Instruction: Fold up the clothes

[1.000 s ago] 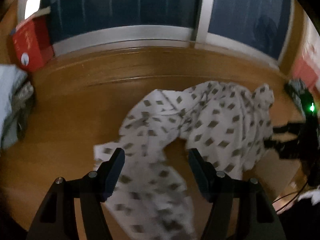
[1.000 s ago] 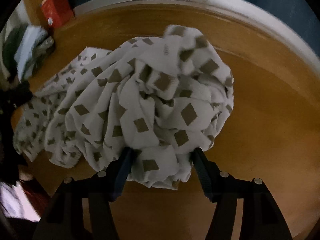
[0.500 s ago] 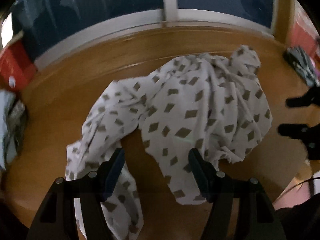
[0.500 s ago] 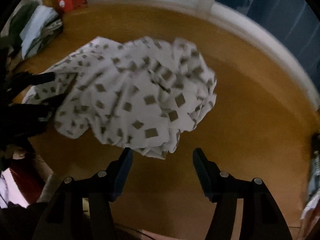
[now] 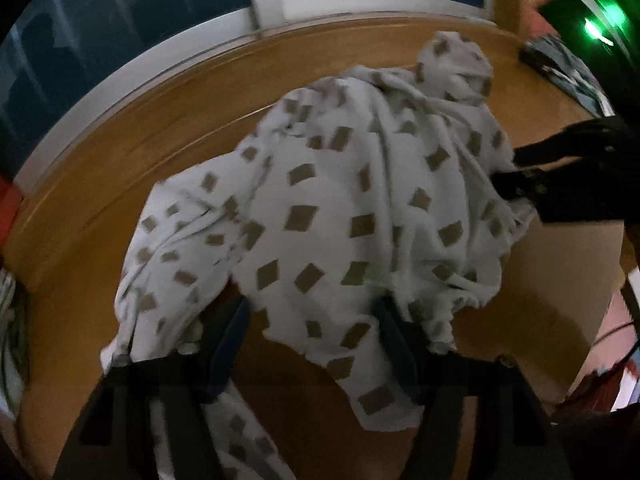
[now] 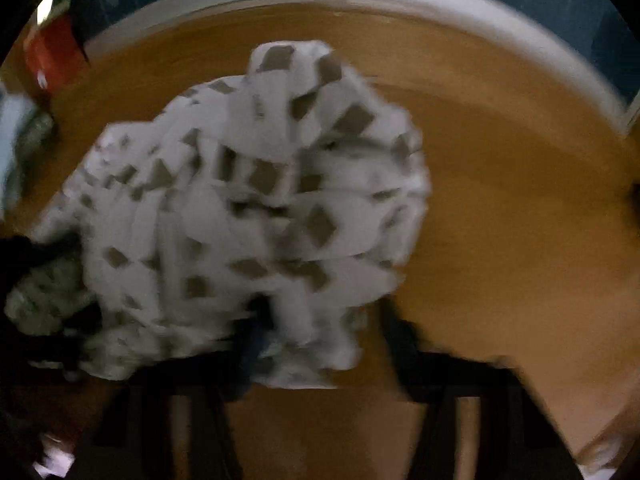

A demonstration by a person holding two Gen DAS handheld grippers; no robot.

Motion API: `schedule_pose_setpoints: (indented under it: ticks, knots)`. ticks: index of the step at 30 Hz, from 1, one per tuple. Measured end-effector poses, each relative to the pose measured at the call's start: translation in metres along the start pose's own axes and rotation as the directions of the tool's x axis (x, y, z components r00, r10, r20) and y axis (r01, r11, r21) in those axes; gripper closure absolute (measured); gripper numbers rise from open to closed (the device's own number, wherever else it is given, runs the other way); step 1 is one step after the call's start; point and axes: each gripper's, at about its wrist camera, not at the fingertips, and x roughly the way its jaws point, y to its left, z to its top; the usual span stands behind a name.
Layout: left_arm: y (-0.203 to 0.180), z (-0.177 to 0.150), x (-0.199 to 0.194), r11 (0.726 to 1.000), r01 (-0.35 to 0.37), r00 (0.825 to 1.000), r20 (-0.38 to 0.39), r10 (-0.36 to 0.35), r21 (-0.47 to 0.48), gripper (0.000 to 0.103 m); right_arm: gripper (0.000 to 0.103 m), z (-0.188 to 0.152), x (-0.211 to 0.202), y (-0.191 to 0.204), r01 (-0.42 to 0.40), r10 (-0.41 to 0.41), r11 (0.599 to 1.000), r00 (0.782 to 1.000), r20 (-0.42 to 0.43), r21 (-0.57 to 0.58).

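Wooden table [image 5: 100, 208] bears crumpled patterned garment [image 5: 360, 200] beside window [image 5: 120, 32].

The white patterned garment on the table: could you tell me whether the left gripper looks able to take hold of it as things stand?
Probably yes: the left gripper is open with the garment draped between its fingers, nothing in between.

Both wrist cams low, close, facing window, sharing crumpled garment [image 5: 360, 200] [image 6: 248, 208].
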Motion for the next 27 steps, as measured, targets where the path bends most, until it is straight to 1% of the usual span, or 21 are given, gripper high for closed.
schedule_pose_setpoints:
  ticks: [1,2,4,7,8,12,15,17,18,19,20,21,23,24,26,27]
  knots:
    - [0.001,0.001,-0.001,1.0,0.002,1.0,-0.003,-0.002,0.008,0.094,0.083,0.002,-0.005,0.005,-0.013,0.013,1.0,1.0,0.001,0.004]
    - [0.003,0.001,-0.004,1.0,0.0,1.0,0.007,0.0,0.009,0.095,0.084,0.004,-0.011,0.011,-0.025,0.025,1.0,1.0,0.008,0.002]
    - [0.01,0.002,-0.016,1.0,-0.009,0.999,0.042,0.008,0.012,0.095,0.085,0.003,-0.036,0.029,-0.034,0.037,0.998,0.998,0.055,-0.044]
    - [0.025,0.001,-0.033,0.999,-0.044,0.996,0.08,0.043,0.016,0.095,0.086,-0.001,-0.06,0.054,-0.042,0.051,0.994,0.995,0.091,-0.097]
    - [0.032,-0.001,-0.038,0.998,-0.054,0.994,0.091,0.053,0.013,0.095,0.086,-0.003,-0.063,0.058,-0.047,0.056,0.994,0.994,0.093,-0.097]
    - [0.054,-0.009,-0.056,0.996,-0.092,0.989,0.117,0.09,0.015,0.095,0.086,-0.011,-0.066,0.066,-0.115,0.121,0.991,0.989,0.086,-0.074]
    - [0.065,-0.015,-0.063,0.992,-0.121,0.986,0.12,0.118,0.017,0.095,0.084,-0.017,-0.056,0.062,-0.112,0.115,0.992,0.992,0.057,-0.052]
    - [0.066,-0.018,-0.064,0.993,-0.121,0.987,0.11,0.118,0.013,0.095,0.081,-0.021,-0.051,0.061,-0.099,0.1,0.994,0.994,0.04,-0.039]
    - [0.063,-0.021,-0.065,0.994,-0.107,0.989,0.099,0.105,0.008,0.093,0.079,-0.025,-0.051,0.059,-0.091,0.092,0.995,0.995,0.043,-0.037]
    - [0.062,-0.024,-0.066,0.996,-0.091,0.992,0.09,0.09,0.005,0.09,0.073,-0.029,-0.052,0.056,-0.082,0.084,0.996,0.995,0.047,-0.035]
    - [0.061,-0.029,-0.065,0.997,-0.075,0.994,0.085,0.074,0.008,0.078,0.066,-0.036,-0.057,0.051,-0.073,0.075,0.997,0.995,0.06,-0.031]
    - [0.055,-0.032,-0.065,0.997,-0.07,0.994,0.084,0.068,0.017,0.063,0.063,-0.043,-0.062,0.046,-0.063,0.065,0.998,0.995,0.073,-0.028]
    - [0.045,-0.039,-0.064,0.997,-0.063,0.995,0.081,0.06,0.037,0.051,0.056,-0.056,-0.07,0.037,-0.033,0.035,0.999,0.995,0.094,-0.022]
    - [0.038,-0.042,-0.062,0.996,-0.066,0.995,0.079,0.061,0.056,0.046,0.055,-0.063,-0.074,0.033,-0.014,0.016,1.0,0.995,0.102,-0.021]
    - [0.029,-0.045,-0.054,0.994,-0.071,0.995,0.071,0.064,0.088,0.041,0.053,-0.073,-0.078,0.026,0.009,-0.007,1.0,0.994,0.108,-0.018]
    - [0.023,-0.044,-0.048,0.992,-0.074,0.996,0.061,0.068,0.103,0.041,0.053,-0.076,-0.074,0.024,0.008,-0.006,1.0,0.995,0.1,-0.015]
